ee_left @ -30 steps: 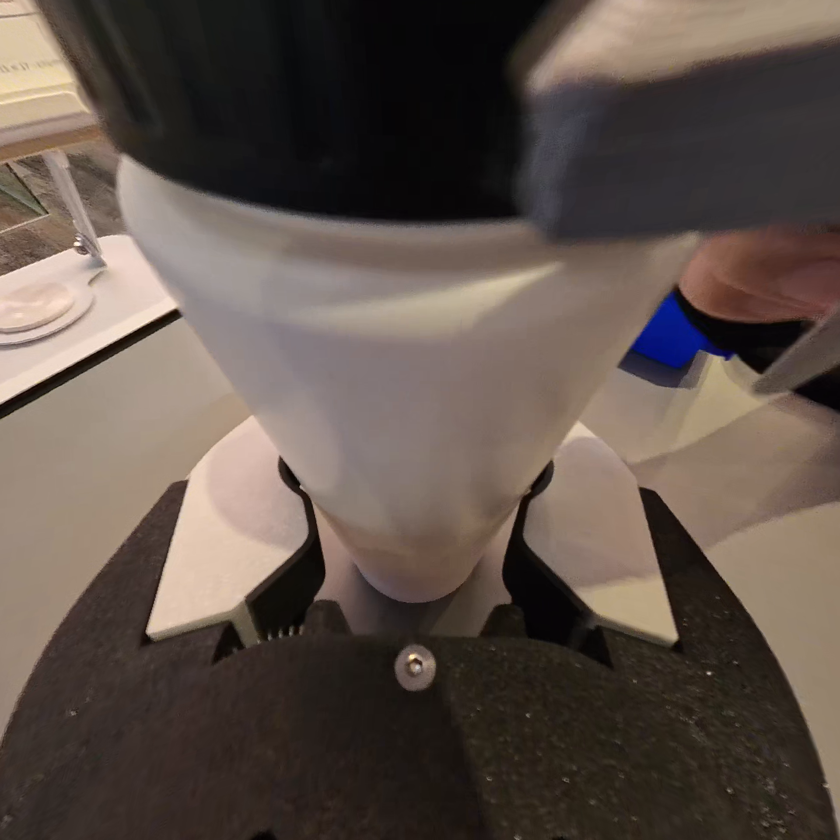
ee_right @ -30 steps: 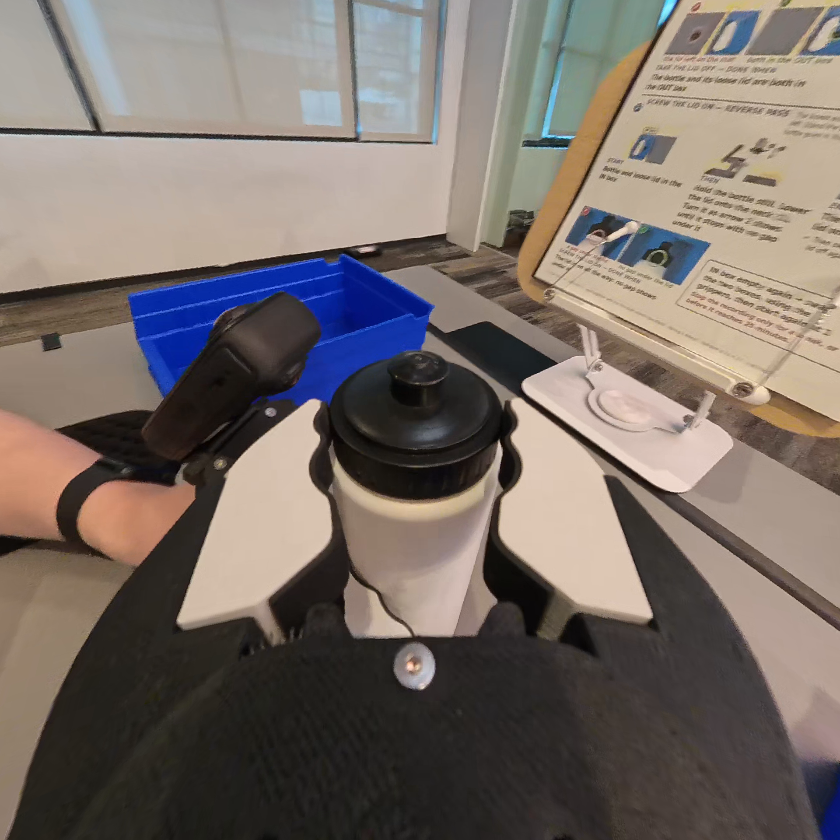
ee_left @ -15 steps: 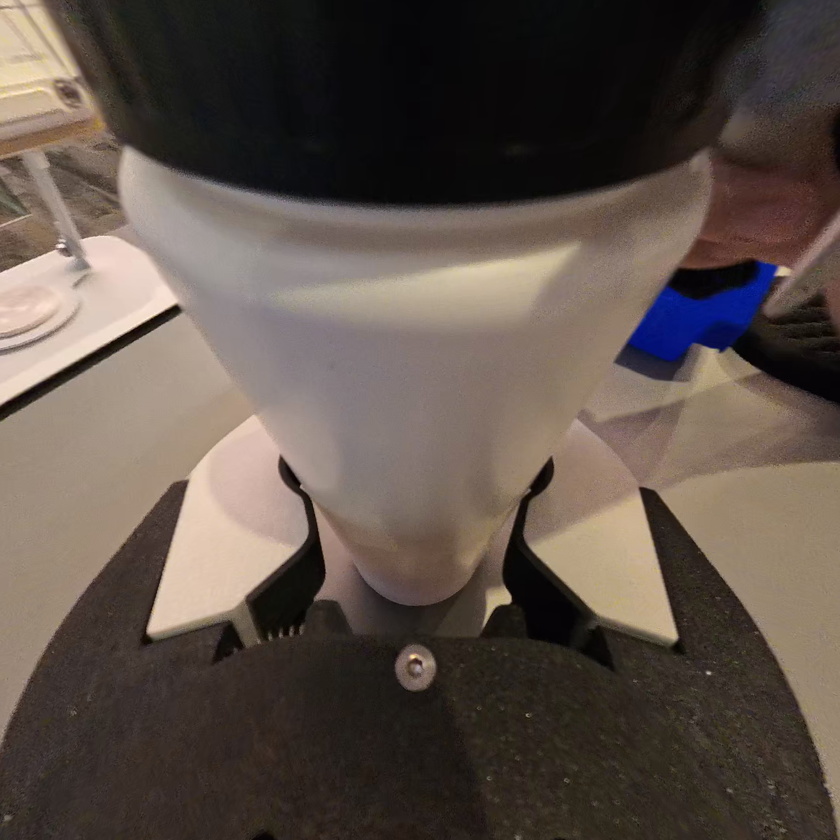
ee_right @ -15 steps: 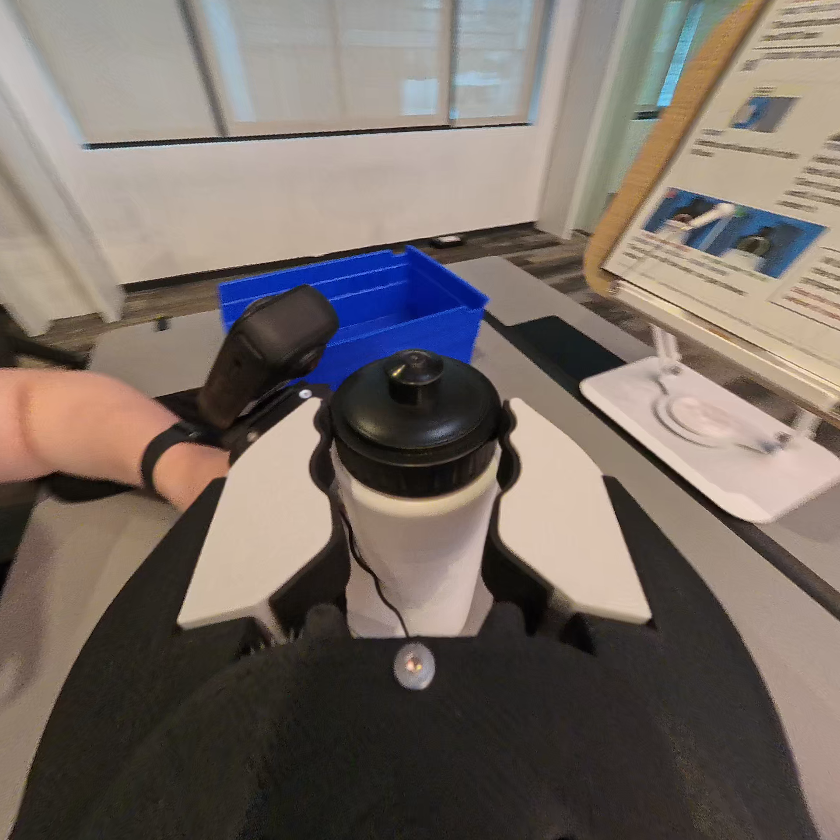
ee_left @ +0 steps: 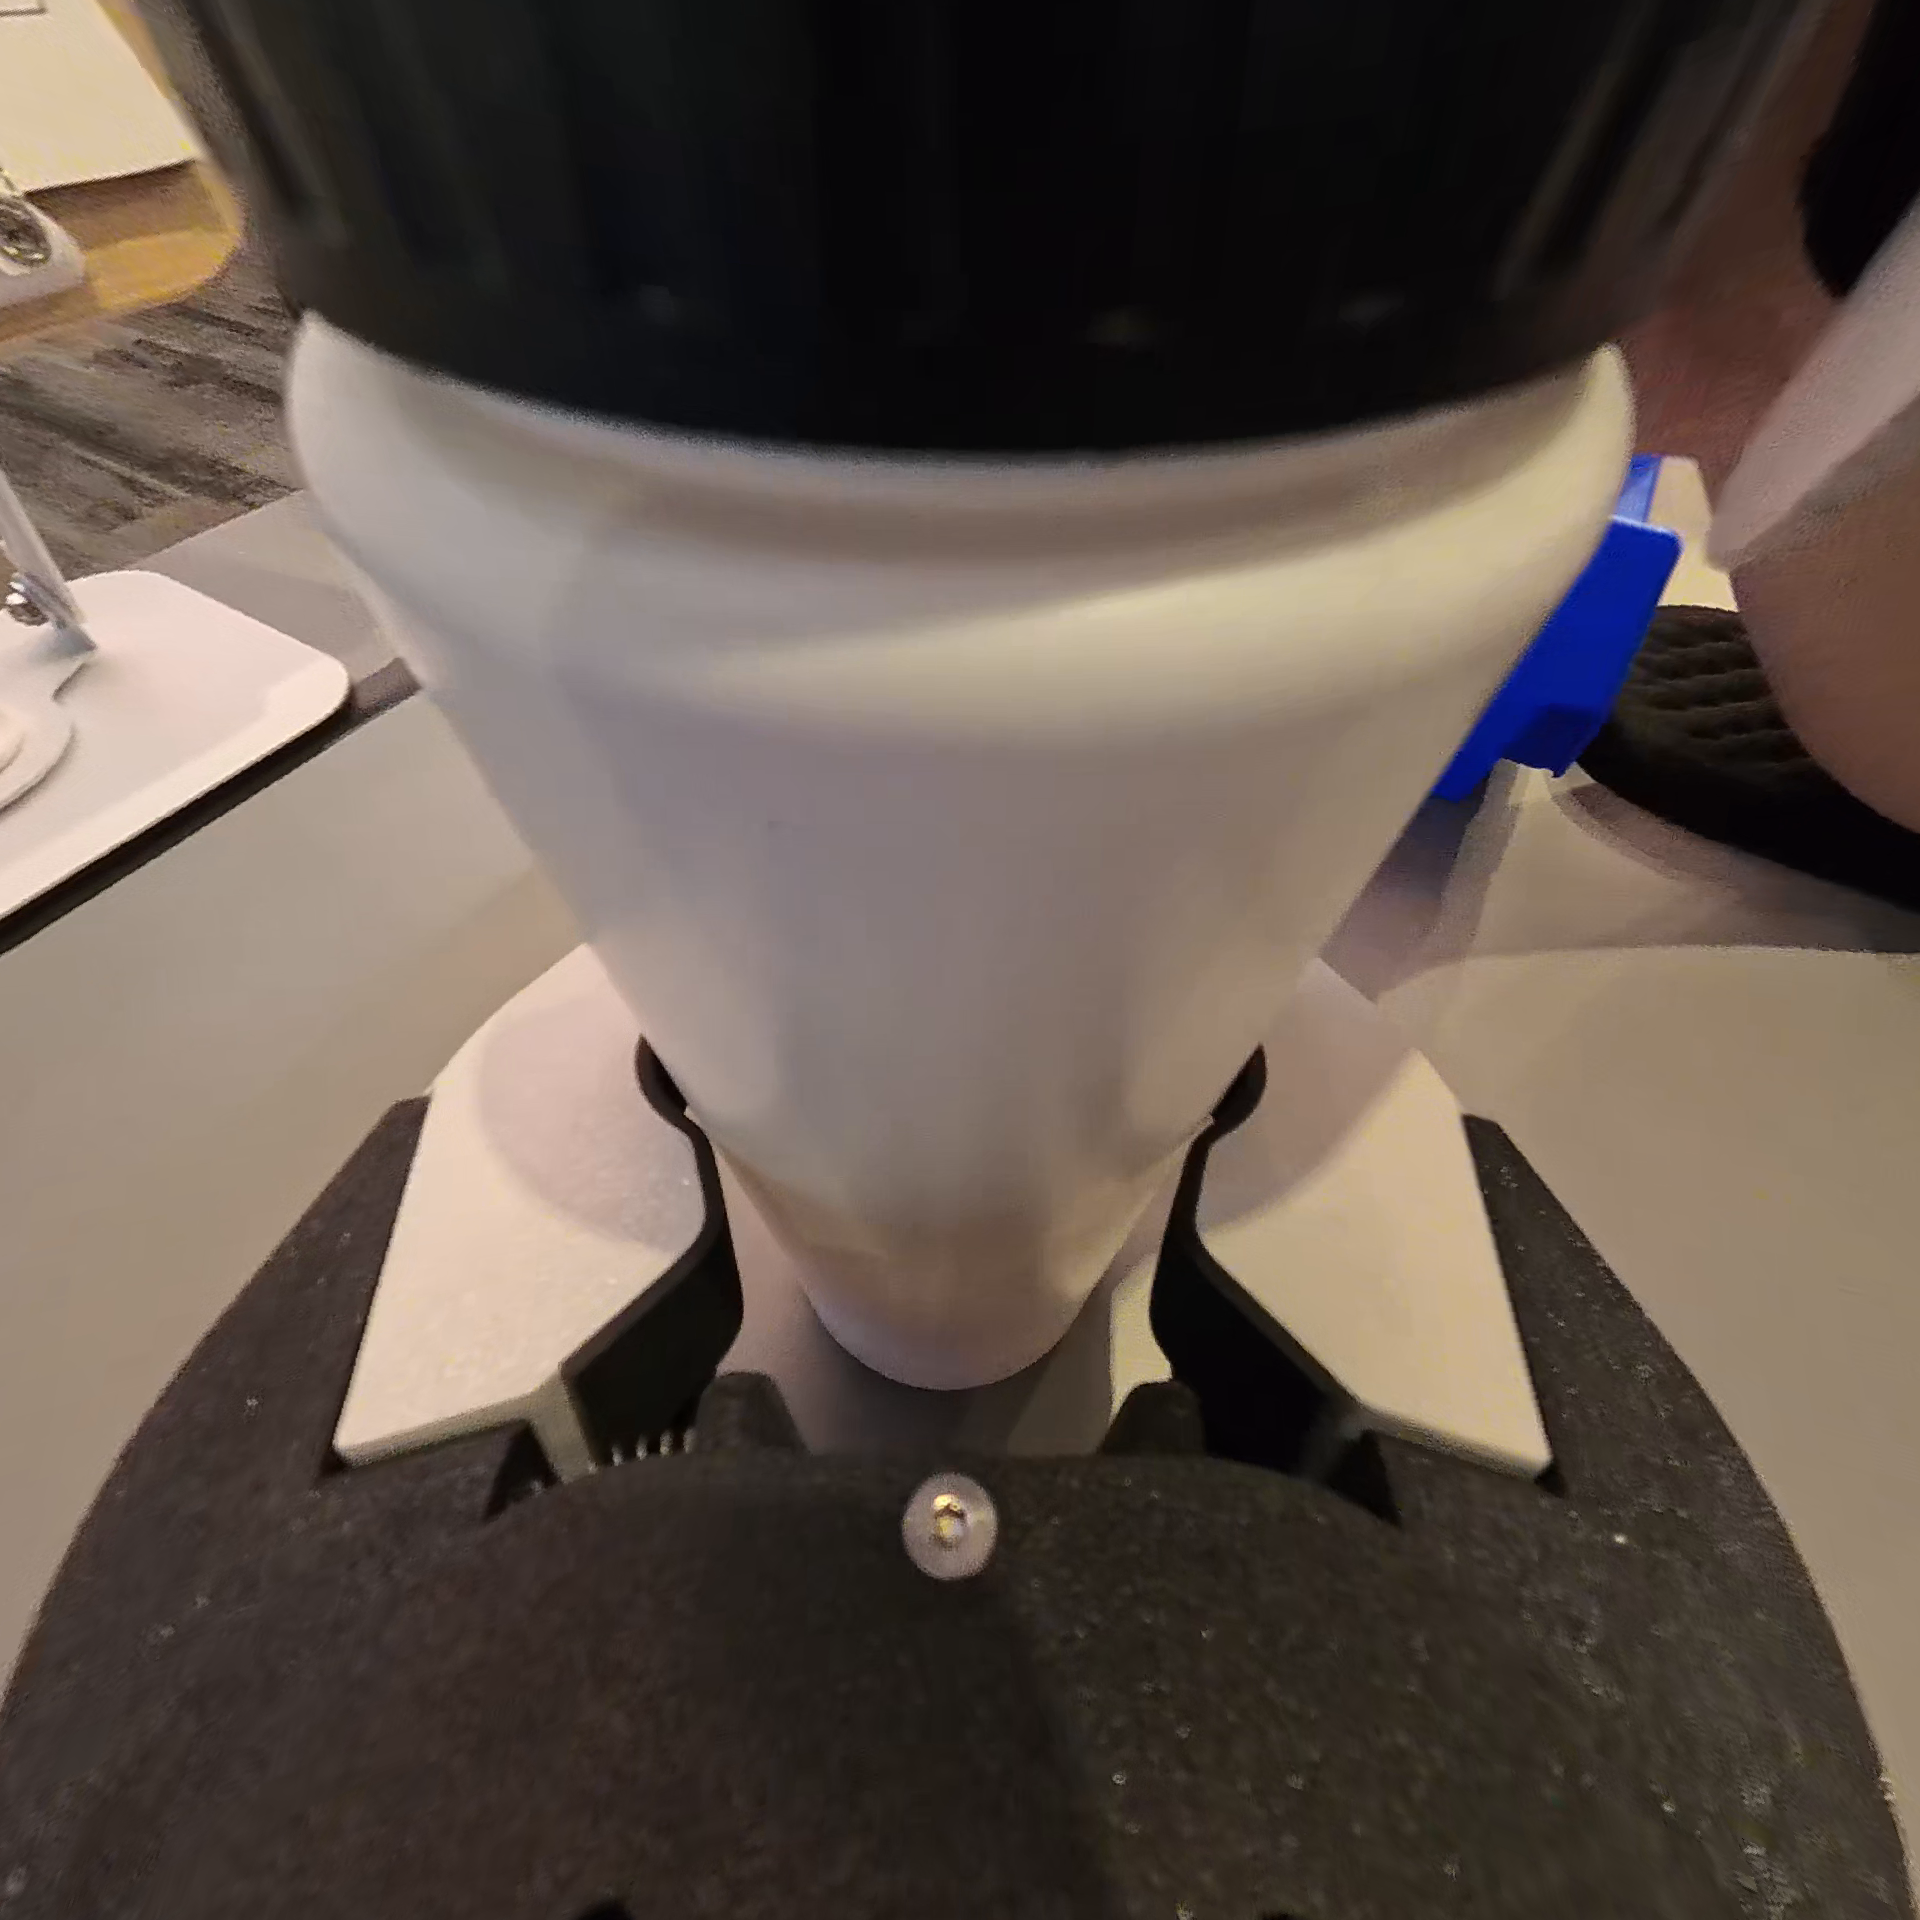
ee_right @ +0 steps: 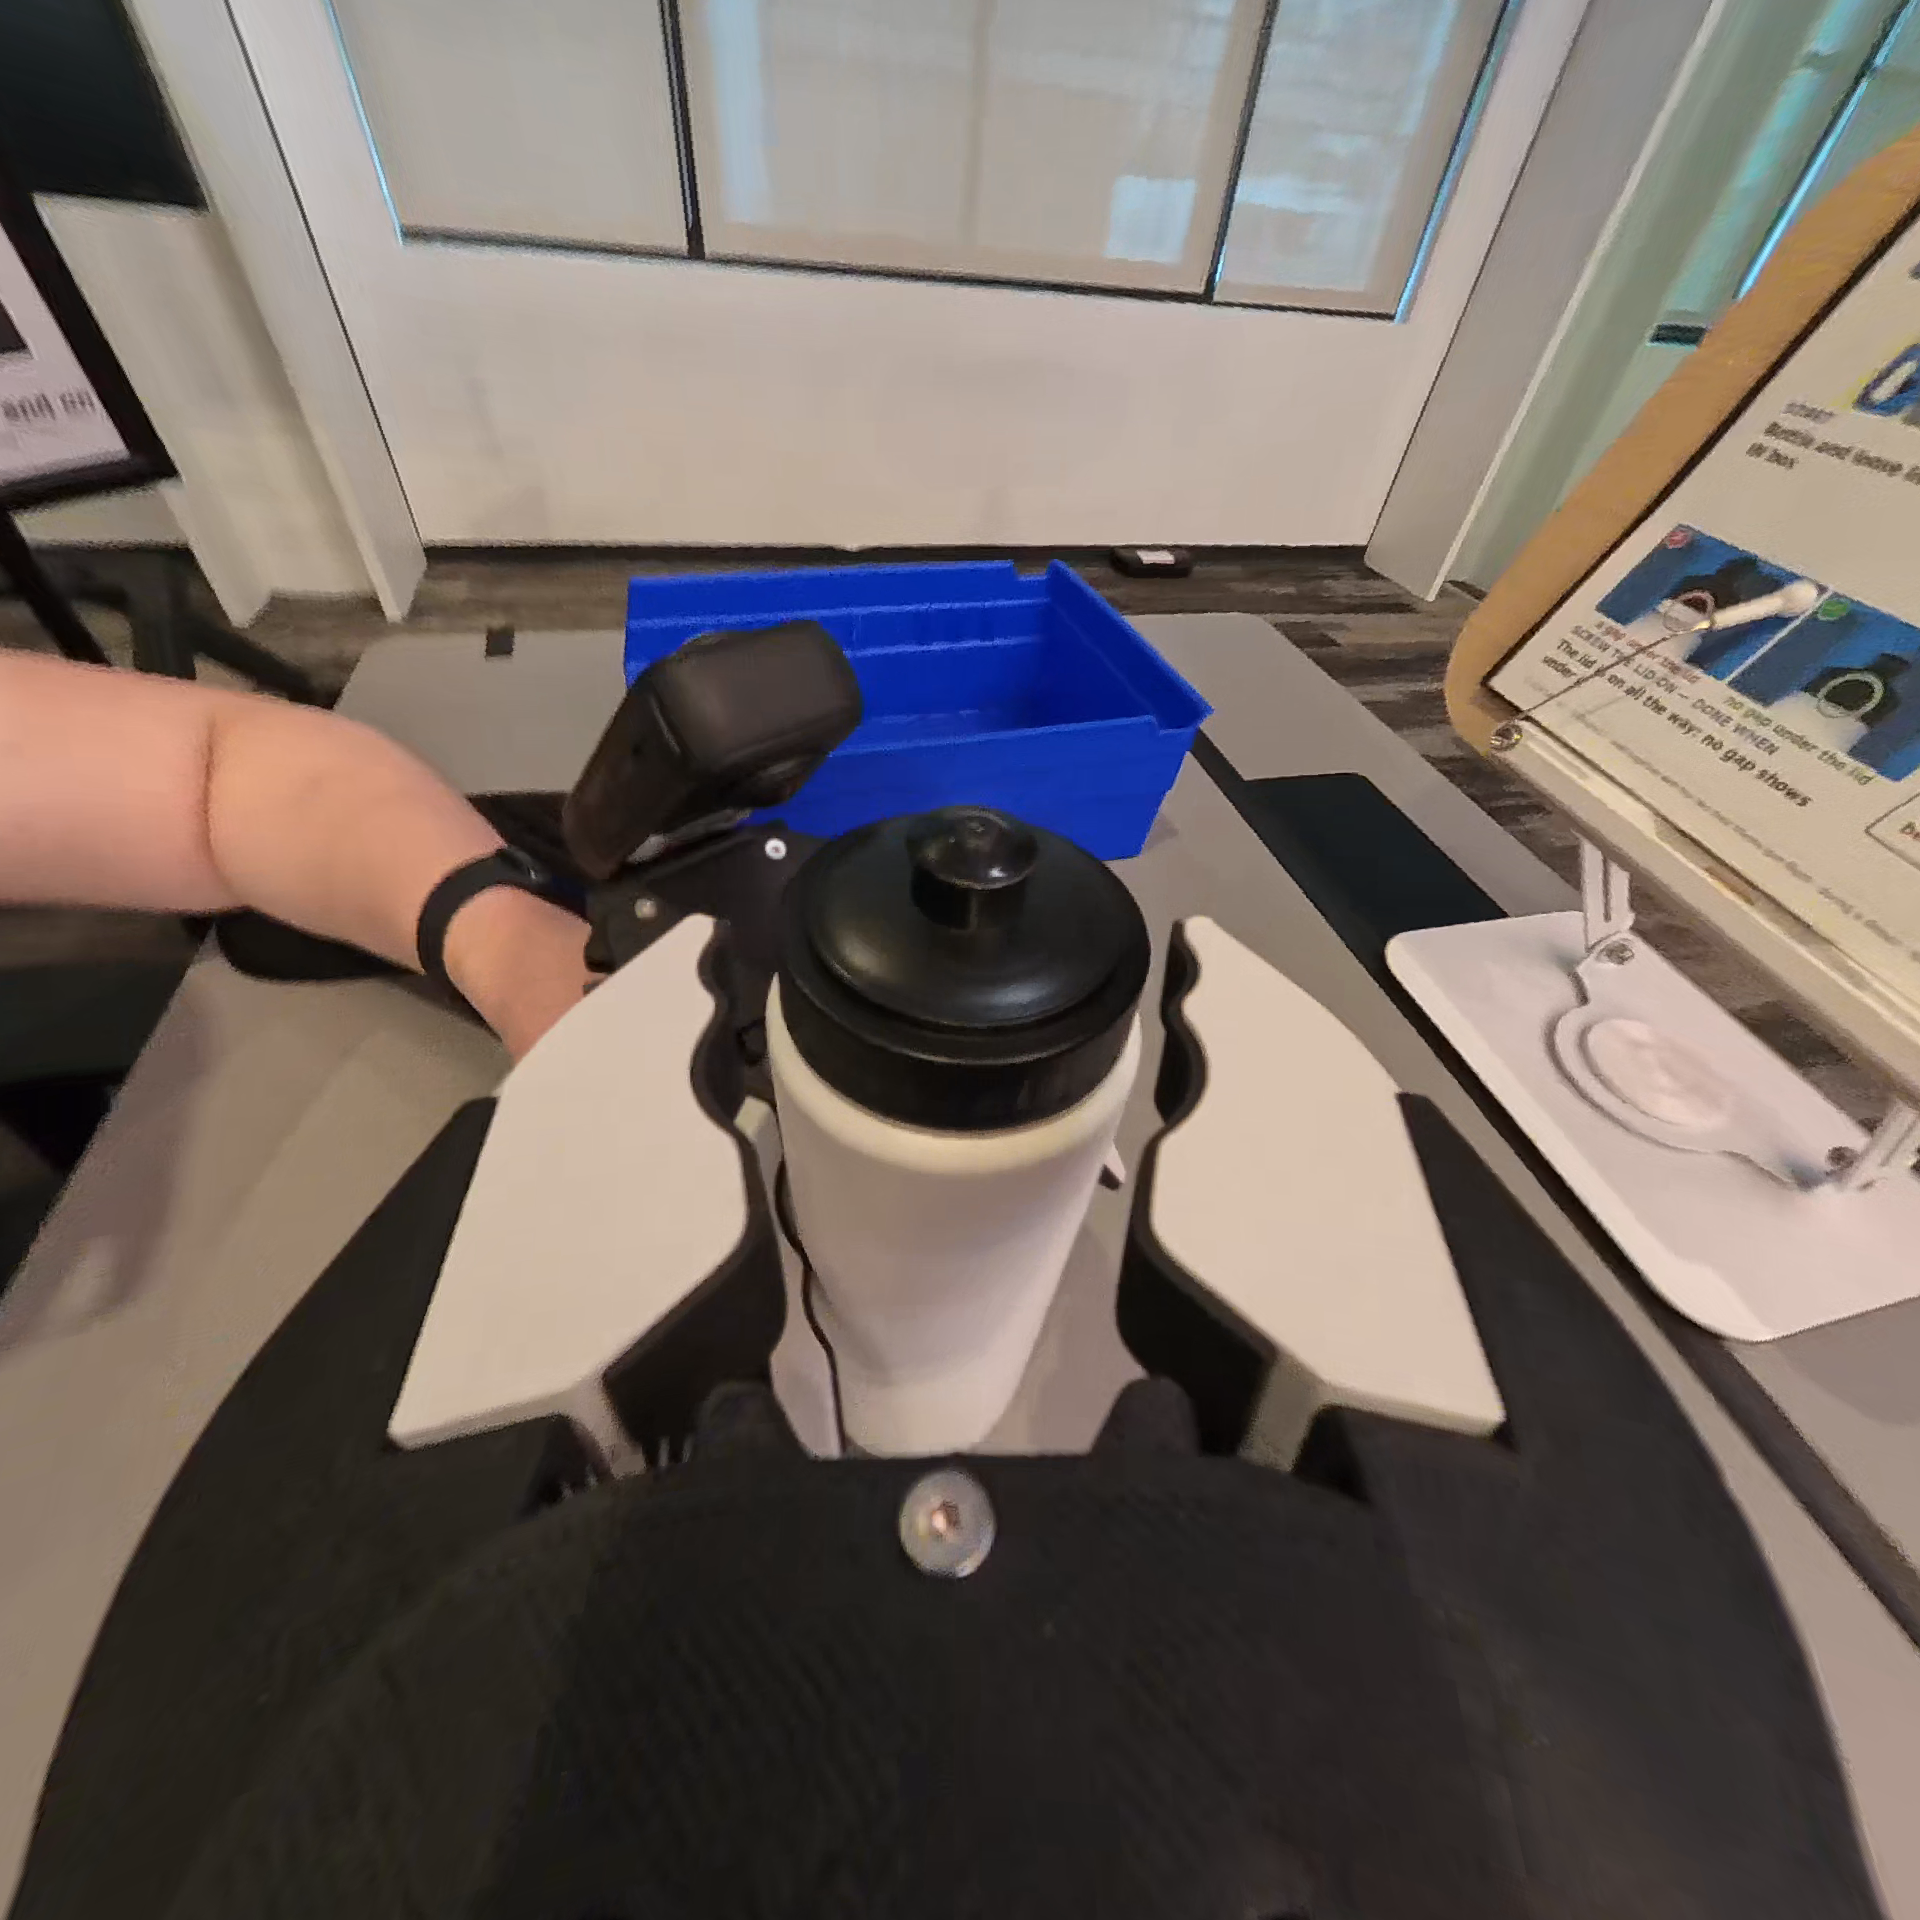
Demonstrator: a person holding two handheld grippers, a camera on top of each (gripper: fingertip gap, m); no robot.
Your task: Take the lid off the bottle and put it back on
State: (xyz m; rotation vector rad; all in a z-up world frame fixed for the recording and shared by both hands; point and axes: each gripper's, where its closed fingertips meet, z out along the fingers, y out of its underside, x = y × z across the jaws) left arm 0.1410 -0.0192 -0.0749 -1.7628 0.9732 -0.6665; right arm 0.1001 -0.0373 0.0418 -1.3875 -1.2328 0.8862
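Observation:
A white bottle with a black screw lid stands upright on the grey table. My left gripper is shut on the lower body of the bottle. In the right wrist view the bottle and its lid sit between my fingers. My right gripper is open and straddles the lid, with a small gap on each side. The lid sits down on the bottle neck. The left gripper's black housing and a person's hand show behind the bottle.
A blue open bin stands on the table beyond the bottle; its corner shows in the left wrist view. A white stand base holding an instruction board is at the right, also seen at the left.
My right gripper has swung around the bottle, so the background has shifted right, and its fingers have parted from the lid they gripped. My left gripper still holds the bottle.

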